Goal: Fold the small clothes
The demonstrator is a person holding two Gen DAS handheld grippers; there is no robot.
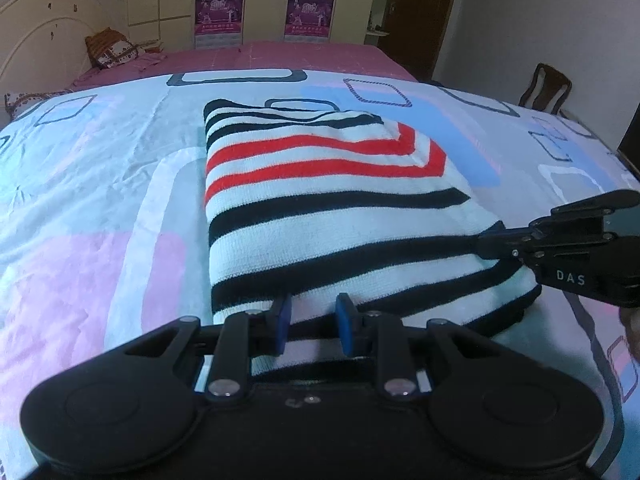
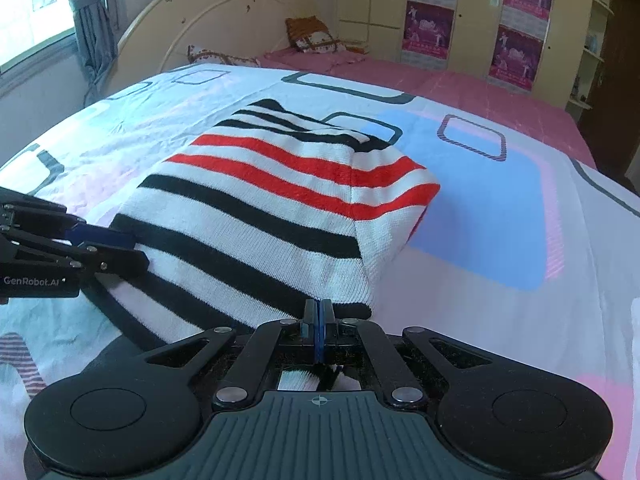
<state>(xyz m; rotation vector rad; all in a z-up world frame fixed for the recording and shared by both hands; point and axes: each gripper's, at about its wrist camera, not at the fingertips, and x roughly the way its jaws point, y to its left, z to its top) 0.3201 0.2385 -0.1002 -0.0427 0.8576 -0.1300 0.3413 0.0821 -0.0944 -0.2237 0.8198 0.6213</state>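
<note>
The folded white, black and red striped knitted sweater (image 1: pixel 320 200) was a matt, ribbed knit with a faintly fuzzy face. Under it the pale printed cotton bedsheet (image 1: pixel 100 184) looked thin, smooth and lightly creased. The left gripper (image 1: pixel 311 326) had a matt black plastic frame, shiny round metal rivets and blue rubbery pads; the right gripper (image 2: pixel 319 330) matched it, with a grooved grey plastic housing. The cream headboard (image 2: pixel 208 20) looked like painted, chipped wood

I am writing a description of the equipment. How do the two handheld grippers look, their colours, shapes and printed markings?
Both are black, with round discs at the base, linked bars with silver rivets, and blue pads on the fingers. The left gripper carries white "GenRobot.AI" lettering on its side. The right gripper has a ribbed grey body with a crosshair mark and white "DAS" lettering on its side.
</note>
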